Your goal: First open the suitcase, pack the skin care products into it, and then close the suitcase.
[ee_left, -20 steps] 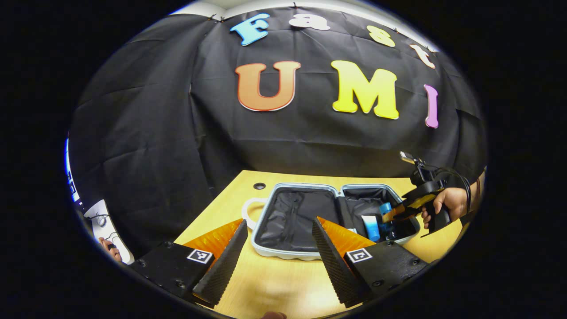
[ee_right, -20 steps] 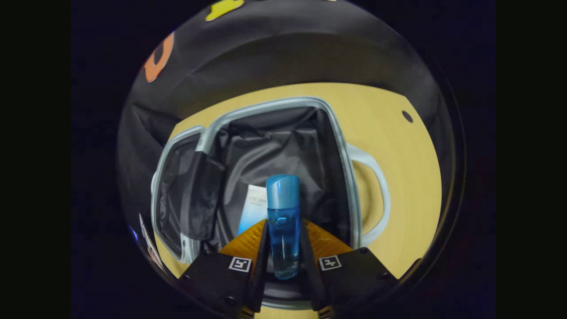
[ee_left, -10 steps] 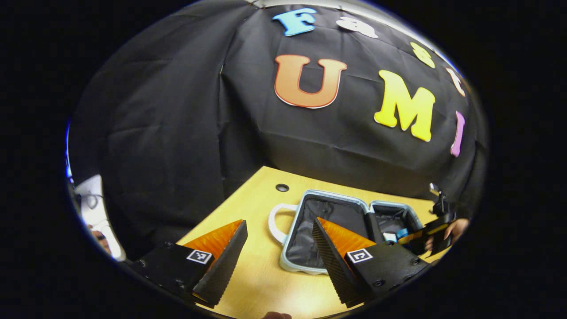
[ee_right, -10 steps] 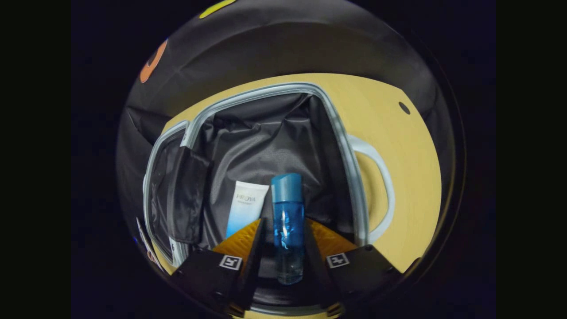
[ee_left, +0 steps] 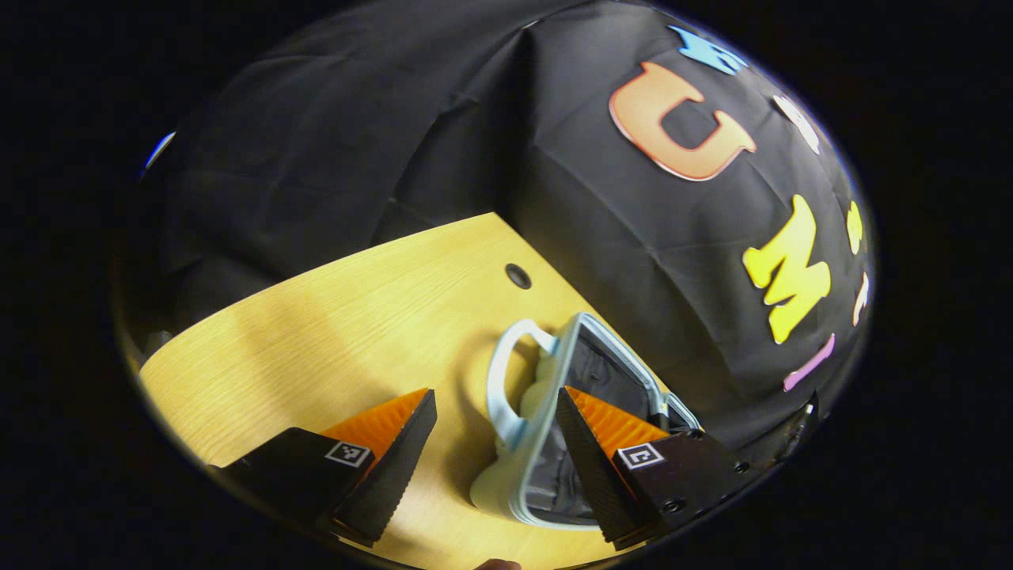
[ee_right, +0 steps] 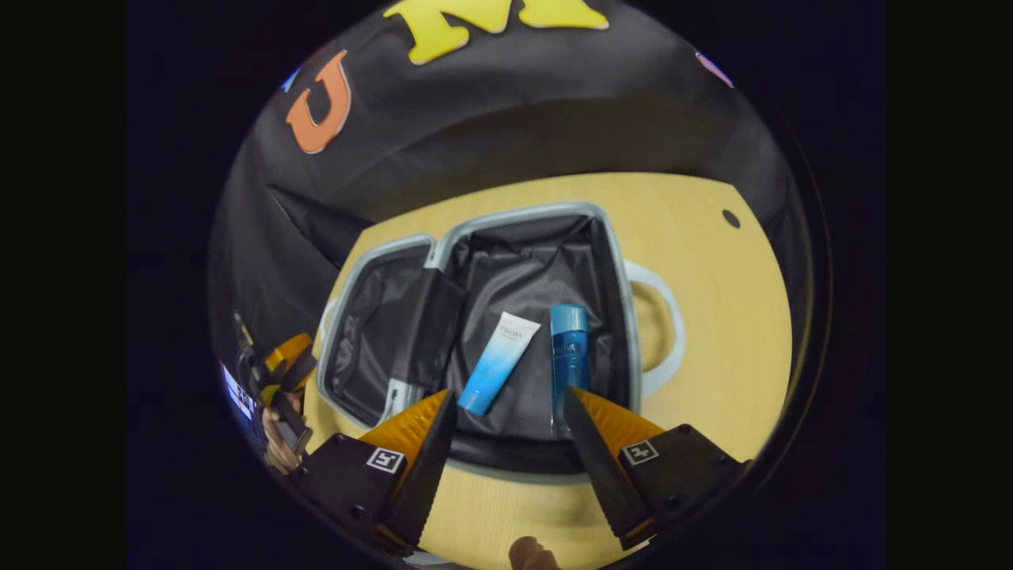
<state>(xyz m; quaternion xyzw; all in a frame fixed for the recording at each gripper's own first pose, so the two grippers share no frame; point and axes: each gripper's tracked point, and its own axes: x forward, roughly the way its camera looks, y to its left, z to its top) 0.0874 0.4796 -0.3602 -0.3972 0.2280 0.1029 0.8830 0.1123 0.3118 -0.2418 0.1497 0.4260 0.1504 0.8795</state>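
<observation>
The pale blue suitcase (ee_right: pixel 619 277) lies open on the wooden table (ee_right: pixel 712 301), dark lining up. In its handle-side half rest a blue bottle (ee_right: pixel 568 348) and a white-to-blue tube (ee_right: pixel 498 362), side by side. My right gripper (ee_right: pixel 506 439) is open just in front of the case's near rim, holding nothing, with the bottle's base near its right finger. In the left gripper view the suitcase (ee_left: pixel 495 491) is seen from its handle (ee_left: pixel 497 388) end. My left gripper (ee_left: pixel 491 451) is open above the table with the handle between its fingers, farther off. A hand holds the left gripper (ee_right: pixel 285 364) beyond the lid half.
The lid half (ee_right: pixel 372 332) lies flat, with a dark pocket flap (ee_right: pixel 427 332) at the hinge. A cable hole (ee_left: pixel 517 275) sits in the table (ee_left: pixel 316 317) near the black cloth wall. Bare wood stretches left of the handle.
My right gripper opened, let the blue bottle go beside the tube, and pulled back. The left gripper swung round and now faces the suitcase's handle end.
</observation>
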